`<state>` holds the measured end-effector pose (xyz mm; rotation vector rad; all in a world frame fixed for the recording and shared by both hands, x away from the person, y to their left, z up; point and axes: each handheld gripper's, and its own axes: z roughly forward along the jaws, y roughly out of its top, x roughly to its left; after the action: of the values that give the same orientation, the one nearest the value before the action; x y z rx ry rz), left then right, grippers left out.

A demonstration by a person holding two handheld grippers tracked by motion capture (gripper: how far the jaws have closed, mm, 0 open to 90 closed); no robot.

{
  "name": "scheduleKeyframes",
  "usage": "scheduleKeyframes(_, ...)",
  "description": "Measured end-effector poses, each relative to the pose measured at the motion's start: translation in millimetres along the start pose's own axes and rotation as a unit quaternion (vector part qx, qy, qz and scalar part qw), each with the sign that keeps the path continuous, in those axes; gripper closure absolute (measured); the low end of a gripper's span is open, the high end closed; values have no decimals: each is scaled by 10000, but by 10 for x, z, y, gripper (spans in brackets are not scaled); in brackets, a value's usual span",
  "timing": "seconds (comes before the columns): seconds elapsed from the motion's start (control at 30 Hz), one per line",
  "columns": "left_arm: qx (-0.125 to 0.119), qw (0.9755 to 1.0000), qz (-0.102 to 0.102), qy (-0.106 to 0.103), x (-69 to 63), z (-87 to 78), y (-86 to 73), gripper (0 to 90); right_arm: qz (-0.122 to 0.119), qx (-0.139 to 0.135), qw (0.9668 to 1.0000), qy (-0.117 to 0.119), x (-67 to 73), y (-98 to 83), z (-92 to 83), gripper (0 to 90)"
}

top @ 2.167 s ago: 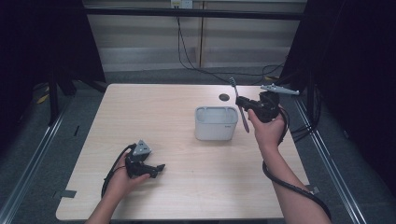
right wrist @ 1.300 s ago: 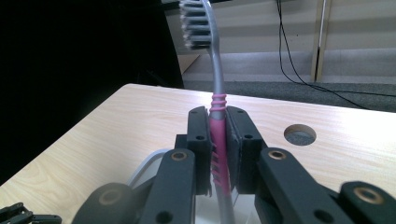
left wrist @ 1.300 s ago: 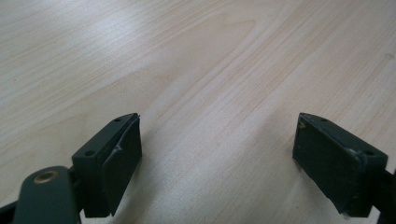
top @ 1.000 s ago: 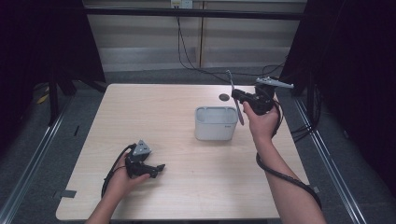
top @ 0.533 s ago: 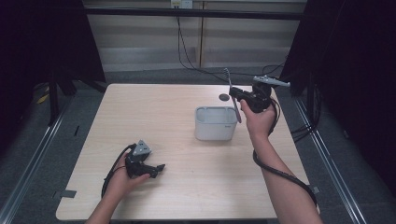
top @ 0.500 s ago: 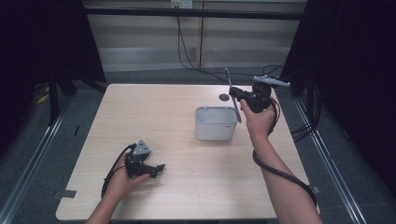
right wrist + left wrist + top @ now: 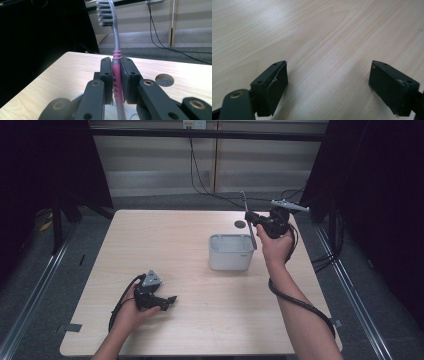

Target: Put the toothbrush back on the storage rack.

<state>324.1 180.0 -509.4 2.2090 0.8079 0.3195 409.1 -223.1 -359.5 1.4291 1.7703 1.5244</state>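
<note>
The right gripper point(image 7: 116, 75) is clamped on a toothbrush point(image 7: 115, 72); its own view shows bristles up, while the high view shows the handle's end over the white container point(image 7: 231, 252). The left gripper point(image 7: 328, 82) rests wide open on the table point(image 7: 317, 37).

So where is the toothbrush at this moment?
In the high view the toothbrush is clamped in the right claw, bristles up, above the right rim of the white container, near the table's far right corner.
</note>
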Motion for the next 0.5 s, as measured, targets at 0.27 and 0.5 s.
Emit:
scheduleKeyframes(0.27, 0, 10000, -1, 0, 0, 0, 0, 154, -27, -17, 10000, -16, -18, 12, 29, 809)
scheduleKeyframes(0.5, -2, 10000, -3, -1, 0, 0, 0, 154, -34, -7, 10000, 14, -15, 1, 80, 808)
